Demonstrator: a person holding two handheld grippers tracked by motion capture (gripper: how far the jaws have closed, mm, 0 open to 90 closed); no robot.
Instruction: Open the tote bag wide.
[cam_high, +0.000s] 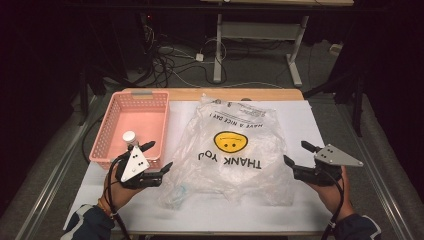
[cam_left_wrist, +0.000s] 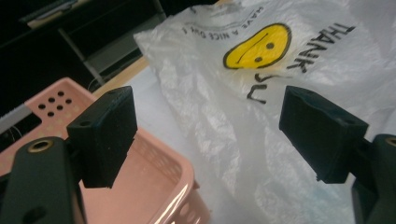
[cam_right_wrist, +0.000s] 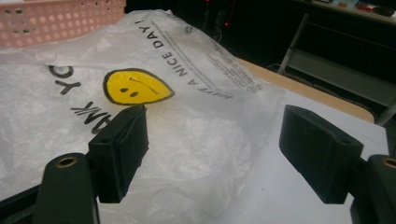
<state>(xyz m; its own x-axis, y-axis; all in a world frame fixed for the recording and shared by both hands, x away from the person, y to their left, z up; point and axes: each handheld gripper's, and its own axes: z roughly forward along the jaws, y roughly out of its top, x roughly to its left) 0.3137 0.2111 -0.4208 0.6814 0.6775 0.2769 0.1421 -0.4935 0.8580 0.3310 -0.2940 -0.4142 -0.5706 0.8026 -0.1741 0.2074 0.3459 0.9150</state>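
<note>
Lying crumpled across the middle of the white-covered surface (cam_high: 300, 125), a thin translucent plastic bag (cam_high: 235, 150) printed with a yellow smiley face and "THANK YOU" sits between the two tongs. The left tongs (cam_high: 159, 155) hover at the bag's left edge, jaws spread apart and empty, just in front of a pink perforated plastic basket (cam_high: 150, 97) holding a small white-capped bottle (cam_high: 130, 137). The right tongs (cam_high: 295, 153) hang at the bag's right edge, jaws likewise apart, gripping nothing.
</note>
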